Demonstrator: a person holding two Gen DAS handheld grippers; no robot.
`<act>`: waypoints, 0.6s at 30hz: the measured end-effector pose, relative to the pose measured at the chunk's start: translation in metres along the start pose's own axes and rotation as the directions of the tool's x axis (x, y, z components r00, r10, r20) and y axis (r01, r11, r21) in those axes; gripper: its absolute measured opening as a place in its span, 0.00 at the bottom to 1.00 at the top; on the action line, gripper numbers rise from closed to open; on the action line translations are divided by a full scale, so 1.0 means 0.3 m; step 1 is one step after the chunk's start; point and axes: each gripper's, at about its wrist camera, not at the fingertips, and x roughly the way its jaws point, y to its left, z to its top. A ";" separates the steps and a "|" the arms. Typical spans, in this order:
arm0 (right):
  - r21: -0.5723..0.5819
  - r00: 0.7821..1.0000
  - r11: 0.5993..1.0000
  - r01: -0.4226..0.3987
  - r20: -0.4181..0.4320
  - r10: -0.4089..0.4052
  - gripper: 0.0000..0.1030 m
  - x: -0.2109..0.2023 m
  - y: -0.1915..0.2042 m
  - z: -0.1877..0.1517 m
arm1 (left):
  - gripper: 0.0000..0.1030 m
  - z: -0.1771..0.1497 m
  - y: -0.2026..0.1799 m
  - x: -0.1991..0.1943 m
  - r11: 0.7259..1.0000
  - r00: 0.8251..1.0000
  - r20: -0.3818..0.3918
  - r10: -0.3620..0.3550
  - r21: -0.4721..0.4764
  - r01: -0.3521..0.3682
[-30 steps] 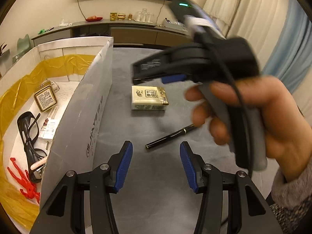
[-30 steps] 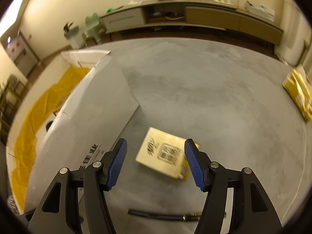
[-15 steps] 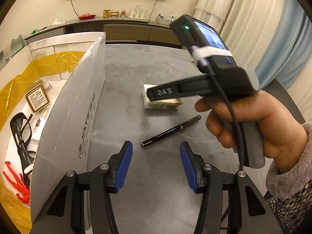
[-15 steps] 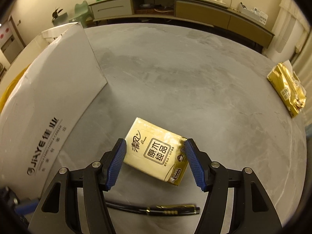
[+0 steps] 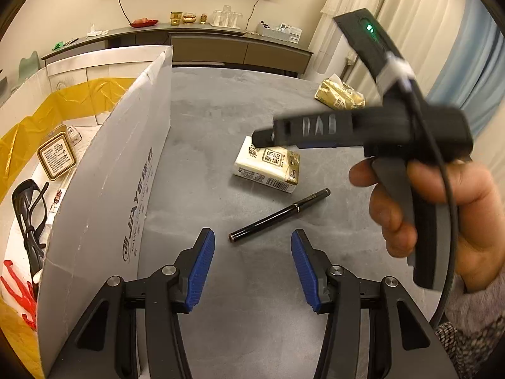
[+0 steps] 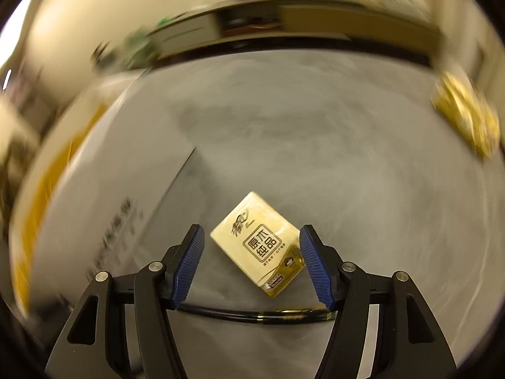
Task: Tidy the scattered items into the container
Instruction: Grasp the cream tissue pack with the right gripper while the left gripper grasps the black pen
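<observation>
The right gripper [image 6: 252, 263] hangs over the grey table [image 6: 315, 145], jaws spread wide on either side of the tissue pack [image 6: 257, 243], not clamping it. A black pen [image 5: 279, 215] lies just beside the pack. The left gripper [image 5: 252, 271] is wide open and empty, near the cardboard box [image 5: 104, 189] at the table's left edge.
</observation>
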 end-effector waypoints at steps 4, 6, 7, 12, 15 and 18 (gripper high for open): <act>-0.233 0.992 0.965 0.124 0.016 -0.123 0.64 0.060 0.055 -0.021 | 0.51 0.000 -0.006 0.010 1.000 1.000 -0.017 -0.021 0.009 0.021; -0.263 0.996 0.961 0.090 0.016 -0.089 0.64 0.082 0.058 -0.031 | 0.52 0.001 -0.015 0.023 0.999 0.999 -0.032 -0.038 0.016 0.039; -0.250 0.997 0.966 0.072 0.009 -0.072 0.64 0.086 0.052 -0.033 | 0.52 0.001 -0.020 0.033 0.999 0.998 -0.040 -0.041 0.023 0.042; -0.173 0.994 0.981 0.089 -0.047 -0.099 0.52 0.100 0.001 -0.039 | 0.52 0.016 -0.045 0.086 0.998 0.998 -0.062 -0.032 0.054 0.035; -0.138 0.994 0.986 0.094 -0.050 -0.102 0.51 0.077 -0.029 -0.051 | 0.55 0.031 -0.077 0.124 0.994 0.997 -0.073 -0.028 0.107 0.036; -0.086 0.994 0.992 0.095 -0.045 -0.099 0.51 0.054 -0.073 -0.061 | 0.55 0.040 -0.117 0.173 0.985 0.997 -0.071 -0.007 0.174 0.020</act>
